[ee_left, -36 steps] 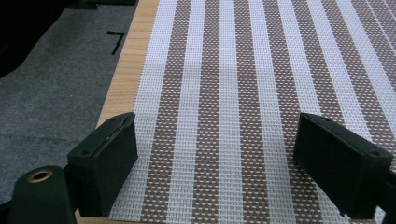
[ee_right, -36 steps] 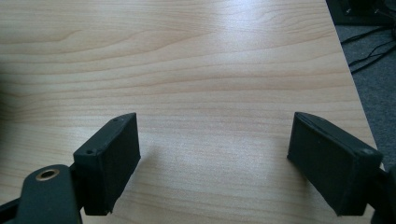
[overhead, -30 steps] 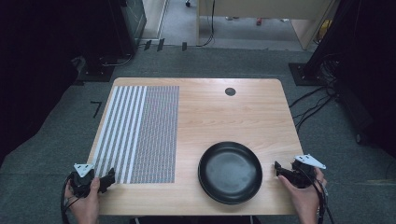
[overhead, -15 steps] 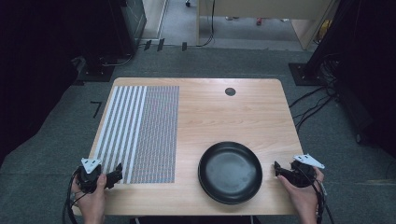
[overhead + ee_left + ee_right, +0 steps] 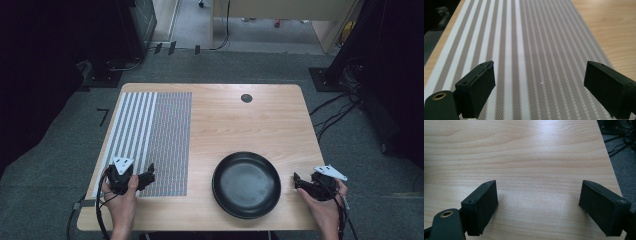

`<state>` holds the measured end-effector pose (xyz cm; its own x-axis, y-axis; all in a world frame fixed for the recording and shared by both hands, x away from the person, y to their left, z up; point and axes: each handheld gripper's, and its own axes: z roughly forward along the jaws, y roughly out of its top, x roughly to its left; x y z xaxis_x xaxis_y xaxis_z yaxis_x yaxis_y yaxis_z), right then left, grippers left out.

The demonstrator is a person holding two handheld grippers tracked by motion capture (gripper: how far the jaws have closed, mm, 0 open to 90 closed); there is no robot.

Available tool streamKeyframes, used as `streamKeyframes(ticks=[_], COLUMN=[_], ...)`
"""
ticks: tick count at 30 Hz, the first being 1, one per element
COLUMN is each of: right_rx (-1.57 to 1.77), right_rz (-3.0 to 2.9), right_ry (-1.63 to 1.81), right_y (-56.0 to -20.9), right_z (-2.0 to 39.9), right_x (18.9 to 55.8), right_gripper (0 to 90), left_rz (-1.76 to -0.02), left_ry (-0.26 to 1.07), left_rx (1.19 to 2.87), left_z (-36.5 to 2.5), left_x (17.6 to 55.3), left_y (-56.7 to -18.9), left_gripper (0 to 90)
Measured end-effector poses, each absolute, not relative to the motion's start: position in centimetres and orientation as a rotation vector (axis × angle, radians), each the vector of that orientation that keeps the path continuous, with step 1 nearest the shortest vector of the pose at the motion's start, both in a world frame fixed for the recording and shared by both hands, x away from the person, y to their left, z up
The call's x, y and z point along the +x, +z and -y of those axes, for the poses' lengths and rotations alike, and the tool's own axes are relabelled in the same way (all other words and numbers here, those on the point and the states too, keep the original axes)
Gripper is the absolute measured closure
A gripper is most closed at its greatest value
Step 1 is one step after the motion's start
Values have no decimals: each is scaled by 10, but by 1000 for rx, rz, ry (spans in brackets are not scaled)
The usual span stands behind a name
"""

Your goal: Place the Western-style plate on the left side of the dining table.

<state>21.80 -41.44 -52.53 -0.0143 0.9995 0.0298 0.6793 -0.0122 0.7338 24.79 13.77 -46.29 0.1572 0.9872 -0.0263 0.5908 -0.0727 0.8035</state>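
Item one: my left gripper (image 5: 148, 176), which I am holding at the lower left of the high view over the near end of the striped mat (image 5: 155, 135); in the left gripper view its jaws are standing wide apart with nothing between them, the mat's grey and white stripes (image 5: 529, 50) running away up the frame beneath them. Item two: my right gripper (image 5: 297, 181), which I am holding at the lower right of the high view, just beside the right rim of the black plate (image 5: 246, 184) and apart from it; in the right gripper view its jaws are likewise gaping wide and gripping nothing, with bare wood (image 5: 531, 165) lying under them and grey floor showing at the upper right of the frame. Item three: the plate, which is sitting empty on the wooden table (image 5: 240, 125) toward the lower centre-right of the high view, between my two hands. Item four: a small dark round spot (image 5: 246, 98) sitting near the table's far edge.
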Motion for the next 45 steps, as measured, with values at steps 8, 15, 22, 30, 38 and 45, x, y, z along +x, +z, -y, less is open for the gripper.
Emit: streamKeyframes(ticks=[8, 15, 22, 30, 38, 45], right_rx=[1748, 1754, 1774, 1798, 1773, 1773], right_rz=[-1742, -1734, -1700, -1684, -1659, -1605], right_ry=[791, 788, 780, 788, 805, 886], right_y=[-525, -525, -525, -522, -506, -492], right_z=[414, 414, 412, 414, 404, 398], right_x=[218, 218, 219, 218, 212, 205], right_gripper=[139, 138, 158, 159, 181, 201], left_rz=[-1481, -1425, -1335, -1278, -1255, -1225], left_ry=[694, 643, 575, 534, 487, 454], left_rx=[1734, 1716, 1730, 1771, 1781, 1794], left_z=[-129, -122, -99, -82, -71, -61], left_x=[250, 248, 244, 239, 236, 233], left_y=[-462, -453, -446, -446, -446, -446], left_gripper=[97, 98, 98, 97, 98, 98])
